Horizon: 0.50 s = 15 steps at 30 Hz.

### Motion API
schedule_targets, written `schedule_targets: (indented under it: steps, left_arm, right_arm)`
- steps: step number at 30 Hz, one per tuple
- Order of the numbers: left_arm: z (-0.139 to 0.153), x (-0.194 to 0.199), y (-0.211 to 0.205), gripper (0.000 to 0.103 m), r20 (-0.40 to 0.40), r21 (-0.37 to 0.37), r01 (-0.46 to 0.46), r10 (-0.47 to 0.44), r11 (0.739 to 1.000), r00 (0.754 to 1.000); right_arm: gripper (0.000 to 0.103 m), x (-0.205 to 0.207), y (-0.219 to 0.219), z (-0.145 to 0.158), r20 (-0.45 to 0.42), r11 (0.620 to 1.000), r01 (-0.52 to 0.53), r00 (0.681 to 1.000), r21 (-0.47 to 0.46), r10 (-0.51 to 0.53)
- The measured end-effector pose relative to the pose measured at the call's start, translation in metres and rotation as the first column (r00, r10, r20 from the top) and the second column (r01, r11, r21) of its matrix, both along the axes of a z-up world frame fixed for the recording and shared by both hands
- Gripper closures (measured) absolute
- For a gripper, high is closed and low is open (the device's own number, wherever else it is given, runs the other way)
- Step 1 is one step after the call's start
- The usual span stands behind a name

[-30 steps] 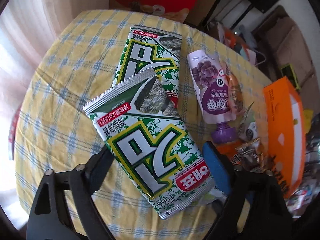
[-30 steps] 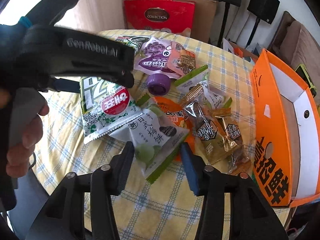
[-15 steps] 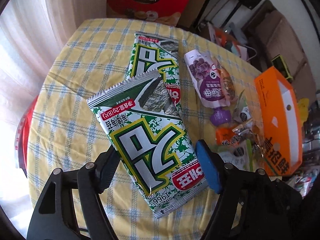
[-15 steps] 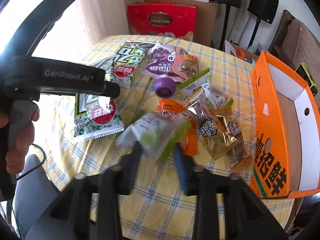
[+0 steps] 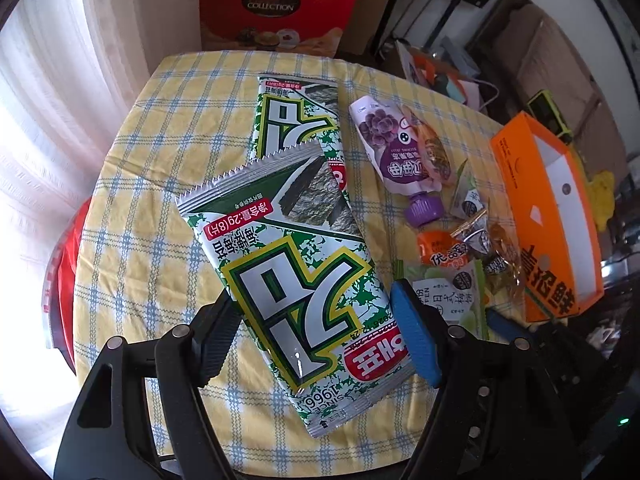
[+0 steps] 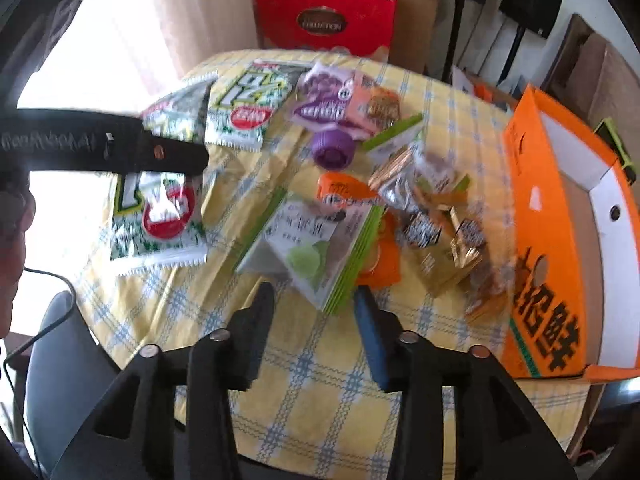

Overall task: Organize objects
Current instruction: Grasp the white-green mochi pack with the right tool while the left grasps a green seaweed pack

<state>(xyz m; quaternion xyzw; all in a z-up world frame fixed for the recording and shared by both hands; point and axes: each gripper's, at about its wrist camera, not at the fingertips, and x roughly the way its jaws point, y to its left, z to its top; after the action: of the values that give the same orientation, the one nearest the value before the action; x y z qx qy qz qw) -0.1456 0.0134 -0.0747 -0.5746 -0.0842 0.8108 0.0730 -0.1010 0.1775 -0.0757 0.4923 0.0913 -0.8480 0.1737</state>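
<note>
My left gripper [image 5: 316,320] is shut on a green and white seaweed packet [image 5: 288,264] and holds it above the checked tablecloth [image 5: 160,184]. A second seaweed packet [image 5: 296,120] lies flat behind it. My right gripper [image 6: 316,312] is shut on the near edge of a white and green plum candy bag [image 6: 316,248], which tilts up off the cloth. The held seaweed packet also shows in the right wrist view [image 6: 160,220], under the left gripper's body [image 6: 108,148]. An open orange box [image 6: 560,232] stands at the right.
A purple jelly pouch [image 5: 396,152] with a purple cap, an orange packet [image 5: 440,248] and several small gold and silver candy wraps [image 6: 444,232] lie between the packets and the box. A red gift box [image 5: 276,4] stands beyond the table. A chair [image 6: 60,360] is at the near left.
My left gripper has lifted the seaweed packet up and back from the table. My right gripper has closed on the plum candy bag and raised its near edge.
</note>
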Motion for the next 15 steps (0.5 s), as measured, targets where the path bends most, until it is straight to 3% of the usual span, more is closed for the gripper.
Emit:
schedule_targets:
  steps: [11,15]
  left_arm:
    - [0.003,0.001,-0.006,0.032,-0.005,-0.019,0.009,-0.009,1.000,1.000]
    - [0.005,0.002,-0.009,0.032,-0.007,-0.021,0.013,-0.013,1.000,1.000]
  right_arm:
    - [0.049,-0.012,-0.016,-0.004,-0.028,0.990,-0.107,0.994,0.090,0.110]
    - [0.049,-0.020,-0.014,-0.012,-0.004,0.992,-0.110,0.994,0.067,0.111]
